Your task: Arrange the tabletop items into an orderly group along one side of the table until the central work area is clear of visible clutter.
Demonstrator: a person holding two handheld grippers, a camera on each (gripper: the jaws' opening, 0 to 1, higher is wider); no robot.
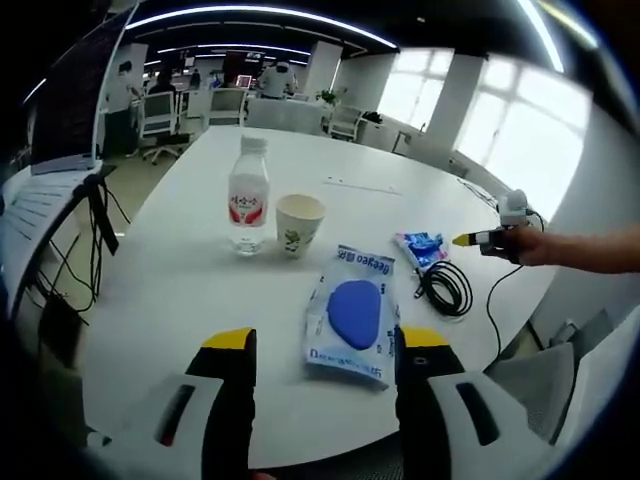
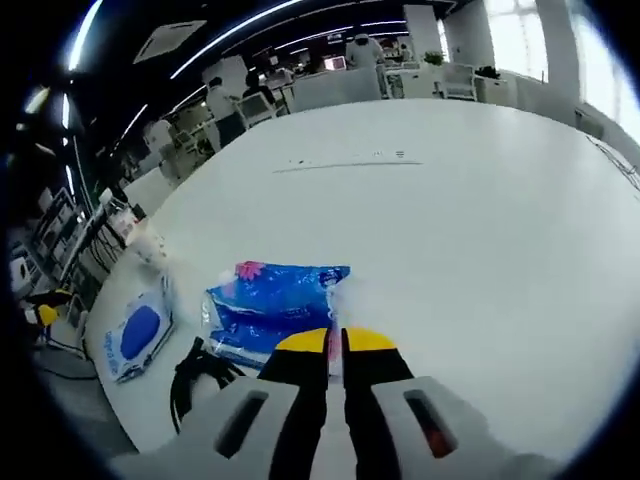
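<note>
Right tongs (image 2: 336,345) pinch the crinkled blue packet (image 2: 275,305) by its edge.

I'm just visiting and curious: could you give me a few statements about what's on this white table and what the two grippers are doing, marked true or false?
1. The bottle stands upright beside the paper cup. True.
2. The left gripper holds the wipes pack. False: its jaws are open, holding nothing.
3. The right gripper is shut on the blue packet. True.
4. The black cable lies coiled inside the cup. False: it lies on the table.
</note>
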